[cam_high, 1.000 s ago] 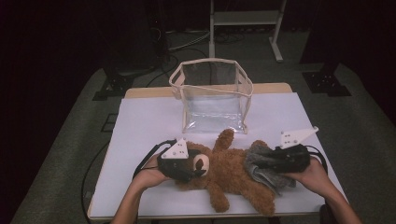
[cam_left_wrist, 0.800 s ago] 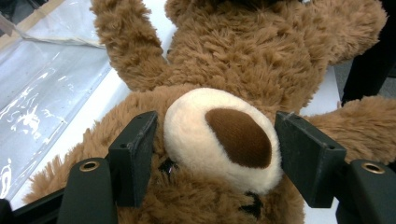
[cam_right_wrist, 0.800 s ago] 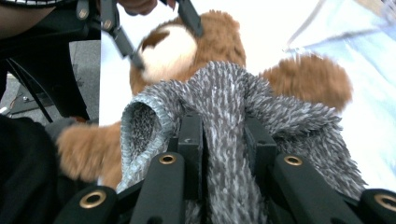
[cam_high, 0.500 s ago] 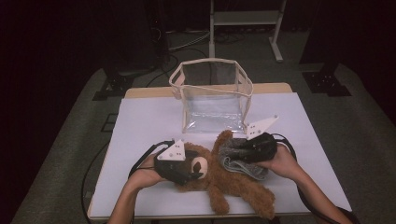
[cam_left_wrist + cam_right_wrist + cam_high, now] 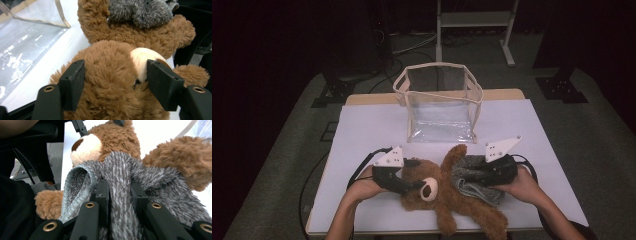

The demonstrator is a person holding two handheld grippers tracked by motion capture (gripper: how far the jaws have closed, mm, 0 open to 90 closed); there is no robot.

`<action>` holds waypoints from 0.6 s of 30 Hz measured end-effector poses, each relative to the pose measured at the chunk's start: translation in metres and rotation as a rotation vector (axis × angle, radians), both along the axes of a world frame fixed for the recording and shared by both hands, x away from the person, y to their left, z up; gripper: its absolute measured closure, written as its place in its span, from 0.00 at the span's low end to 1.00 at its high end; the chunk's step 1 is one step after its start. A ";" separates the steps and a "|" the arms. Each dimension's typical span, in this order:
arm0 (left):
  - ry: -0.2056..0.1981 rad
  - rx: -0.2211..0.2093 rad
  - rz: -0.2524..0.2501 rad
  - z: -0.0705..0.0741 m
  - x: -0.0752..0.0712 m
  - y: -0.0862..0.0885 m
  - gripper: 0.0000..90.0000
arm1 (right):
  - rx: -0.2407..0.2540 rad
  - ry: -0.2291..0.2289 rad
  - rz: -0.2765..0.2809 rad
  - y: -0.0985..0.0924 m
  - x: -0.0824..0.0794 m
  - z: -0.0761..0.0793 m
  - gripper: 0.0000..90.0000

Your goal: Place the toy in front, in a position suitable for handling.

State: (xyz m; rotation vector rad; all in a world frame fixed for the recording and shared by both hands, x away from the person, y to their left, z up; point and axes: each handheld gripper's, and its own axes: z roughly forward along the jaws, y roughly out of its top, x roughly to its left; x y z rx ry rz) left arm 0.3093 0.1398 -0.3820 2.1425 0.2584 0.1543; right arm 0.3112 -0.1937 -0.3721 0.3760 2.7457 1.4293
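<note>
Lying across the near half of the white table (image 5: pixel 362 130), a brown teddy bear (image 5: pixel 447 200) is seen with its head toward the person's left and one arm raised toward a clear bag (image 5: pixel 439 107) that stands open and upright at the far middle of the table. A grey fuzzy garment (image 5: pixel 472 177) is draped over the bear's body.

The bear's head is clamped by the left gripper (image 5: pixel 404 182). From the left gripper view, the two black jaws are pressed into the fur on either side of the head (image 5: pixel 110 75), the cream muzzle (image 5: pixel 141 60) being just beside one jaw. These jaws have just been closing, with the head between them.

The grey garment is pinched by the right gripper (image 5: pixel 477 175). In the right gripper view, a bunched fold of the grey fabric (image 5: pixel 120 195) is squeezed between the jaws, which stand close together, and a ribbed hem (image 5: pixel 80 185) is seen curling beside them. The bear's muzzle (image 5: pixel 87 147) is seen beyond the fabric.

Both grippers are held by hands entering from the near edge of the table.
</note>
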 end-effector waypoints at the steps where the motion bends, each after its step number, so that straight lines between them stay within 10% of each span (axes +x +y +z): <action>1: 0.004 0.012 -0.004 0.001 0.000 0.000 0.38 | -0.010 -0.007 0.000 0.002 0.001 0.003 0.81; 8: 0.003 0.014 -0.021 -0.001 -0.004 -0.004 0.41 | -0.099 -0.069 0.019 0.035 0.018 0.025 0.81; 18: -0.005 0.024 -0.020 -0.001 -0.004 -0.004 0.41 | -0.142 0.002 -0.014 0.048 0.053 0.005 0.81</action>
